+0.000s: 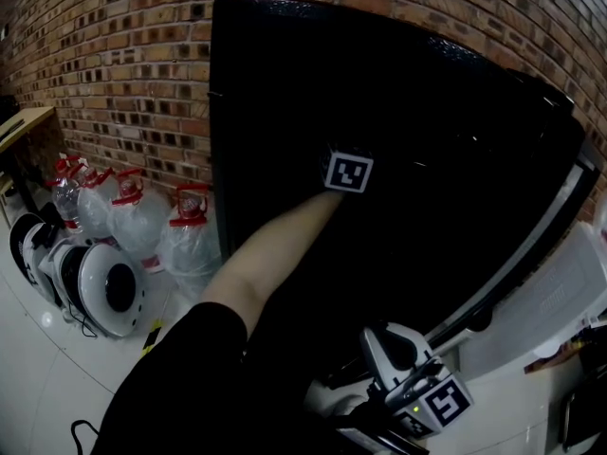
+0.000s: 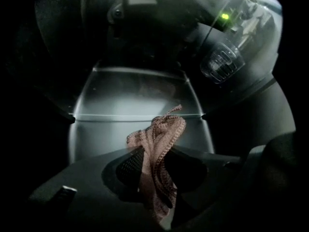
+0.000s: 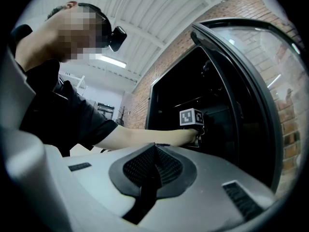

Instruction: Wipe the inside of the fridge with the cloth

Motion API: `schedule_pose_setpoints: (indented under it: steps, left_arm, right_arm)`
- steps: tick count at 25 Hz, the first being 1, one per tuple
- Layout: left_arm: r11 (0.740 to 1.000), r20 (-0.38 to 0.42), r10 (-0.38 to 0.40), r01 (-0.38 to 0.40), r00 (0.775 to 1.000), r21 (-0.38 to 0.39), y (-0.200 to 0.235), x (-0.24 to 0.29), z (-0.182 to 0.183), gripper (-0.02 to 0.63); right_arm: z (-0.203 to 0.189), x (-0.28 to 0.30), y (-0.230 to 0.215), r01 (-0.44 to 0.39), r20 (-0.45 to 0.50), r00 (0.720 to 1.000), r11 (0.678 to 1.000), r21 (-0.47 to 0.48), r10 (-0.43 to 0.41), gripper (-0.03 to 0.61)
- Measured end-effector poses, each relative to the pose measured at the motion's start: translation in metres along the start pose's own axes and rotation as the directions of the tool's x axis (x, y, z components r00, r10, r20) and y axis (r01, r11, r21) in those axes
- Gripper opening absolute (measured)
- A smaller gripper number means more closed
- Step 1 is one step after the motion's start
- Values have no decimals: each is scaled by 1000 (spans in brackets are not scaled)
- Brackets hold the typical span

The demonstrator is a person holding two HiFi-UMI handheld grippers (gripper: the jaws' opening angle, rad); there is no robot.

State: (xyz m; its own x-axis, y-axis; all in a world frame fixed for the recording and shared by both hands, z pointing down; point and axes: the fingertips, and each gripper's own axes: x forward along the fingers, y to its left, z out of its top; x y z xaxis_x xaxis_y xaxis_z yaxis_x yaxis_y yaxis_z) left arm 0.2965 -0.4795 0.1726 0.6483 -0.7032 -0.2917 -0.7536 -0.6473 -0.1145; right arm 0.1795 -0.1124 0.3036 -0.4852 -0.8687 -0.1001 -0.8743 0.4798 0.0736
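Cloth (image 2: 159, 129) tight between jaws of left gripper (image 2: 155, 166); jaws of right gripper (image 3: 153, 167) together, empty.

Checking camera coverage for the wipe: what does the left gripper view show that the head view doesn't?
Only the left gripper view: the pinkish cloth pinched in the left gripper, a glass shelf ahead of it, and a green light. Only the head view: the brick wall, clear bottles with red caps on the floor, the person's forearm, and the right gripper. Both: the black fridge and the left gripper, seen from the head only as its marker cube.
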Motion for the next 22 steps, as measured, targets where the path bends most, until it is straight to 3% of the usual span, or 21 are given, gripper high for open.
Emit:
schedule_pose_setpoints:
  steps: [8,14,22]
  left_arm:
    - [1000,-26,-8,8,1000,10,14,-4,-1,132]
    - [996,-23,82,-83,996,-33,50,-10,4,132]
    - [987,-21,158,-157,987,33,69,-16,2,132]
  right_arm:
    - [2,-2,5,-13,4,1000,1000,6,13,5]
    - [0,-2,7,-32,8,999,999,8,32,6]
    - [-5,-1,8,-39,14,999,999,-1,39,5]
